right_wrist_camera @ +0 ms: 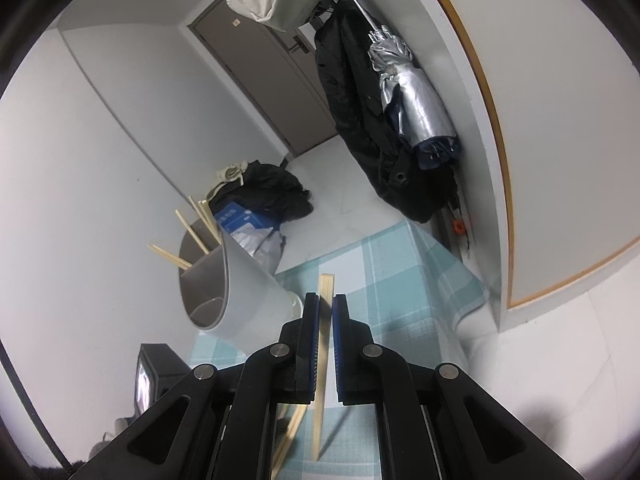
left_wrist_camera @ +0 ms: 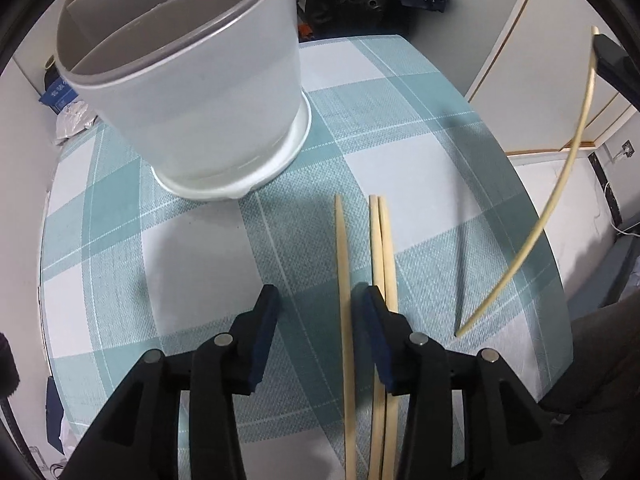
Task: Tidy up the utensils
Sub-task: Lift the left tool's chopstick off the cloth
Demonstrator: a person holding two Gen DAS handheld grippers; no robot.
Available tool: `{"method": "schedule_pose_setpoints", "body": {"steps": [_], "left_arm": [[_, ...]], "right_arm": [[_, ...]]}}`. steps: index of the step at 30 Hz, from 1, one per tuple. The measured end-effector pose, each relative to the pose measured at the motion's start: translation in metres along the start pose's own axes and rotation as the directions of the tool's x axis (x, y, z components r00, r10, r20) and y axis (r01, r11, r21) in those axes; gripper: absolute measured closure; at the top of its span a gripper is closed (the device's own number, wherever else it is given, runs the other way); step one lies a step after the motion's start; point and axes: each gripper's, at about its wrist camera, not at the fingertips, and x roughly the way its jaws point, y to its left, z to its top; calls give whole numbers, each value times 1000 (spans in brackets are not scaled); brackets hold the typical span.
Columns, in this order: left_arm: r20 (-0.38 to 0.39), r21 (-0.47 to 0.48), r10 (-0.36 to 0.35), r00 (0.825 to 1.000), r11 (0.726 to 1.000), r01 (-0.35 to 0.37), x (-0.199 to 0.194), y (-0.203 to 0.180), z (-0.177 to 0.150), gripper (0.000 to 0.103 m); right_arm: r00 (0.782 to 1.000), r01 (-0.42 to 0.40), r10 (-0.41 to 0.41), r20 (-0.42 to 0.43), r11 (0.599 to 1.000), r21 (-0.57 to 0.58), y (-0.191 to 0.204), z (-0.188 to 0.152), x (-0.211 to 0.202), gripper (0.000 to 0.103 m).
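A pale grey utensil holder [left_wrist_camera: 192, 92] stands on the checked tablecloth [left_wrist_camera: 160, 248]; in the right wrist view the holder [right_wrist_camera: 236, 296] has several wooden chopsticks [right_wrist_camera: 196, 232] sticking out. Three chopsticks lie on the cloth: a single one [left_wrist_camera: 345, 288] and a pair [left_wrist_camera: 382, 248]. My left gripper [left_wrist_camera: 320, 308] is open just above the cloth, the single chopstick between its fingers. My right gripper [right_wrist_camera: 325, 316] is shut on one chopstick [right_wrist_camera: 323, 344], held upright with its tip on the cloth; the same chopstick [left_wrist_camera: 560, 184] shows at the right of the left wrist view.
The table's right edge [left_wrist_camera: 532, 200] drops to a white floor. Dark coats and a silver umbrella [right_wrist_camera: 416, 96] hang on the wall beyond the table. A blue box and dark bags [right_wrist_camera: 256, 200] sit on the floor behind the holder.
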Motion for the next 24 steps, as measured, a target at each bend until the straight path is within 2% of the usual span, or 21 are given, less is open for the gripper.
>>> {"method": "schedule_pose_setpoints", "body": {"steps": [6,8,10,11,13,15,19,24], "left_arm": [[-32,-38,21,999,999,-22,13,-4,27,66],[-37,-53,17,999,998,-19,14,-1,37,77],[-42,-37,17,999,999,-18,17,-9,44,99],[-50,-28,20,999,999,-22,20,-15,48,101],[-53,-28,43,998,999,-44,23,-20,54,101],[-45,-36,8,999,999,-10,27,-24,63,102],[-16,-48,24,1000,999,-25,32,-24,72,102],[83,-83,26,996,996,-19,9,-11,75,102]], "right_arm": [[1000,-4,4,-1,1000,-1,0,0,1,97],[1000,-7,7,0,1000,6,-1,2,1,97],[1000,-14,14,-3,1000,19,-3,3,2,97],[1000,-15,15,-4,1000,21,-3,3,2,97],[1000,-15,15,-4,1000,26,-4,4,2,97],[1000,-18,18,-6,999,31,-5,5,3,97],[1000,-16,17,-10,999,33,-4,6,4,97],[1000,-25,25,-8,1000,7,3,5,3,97]]}}
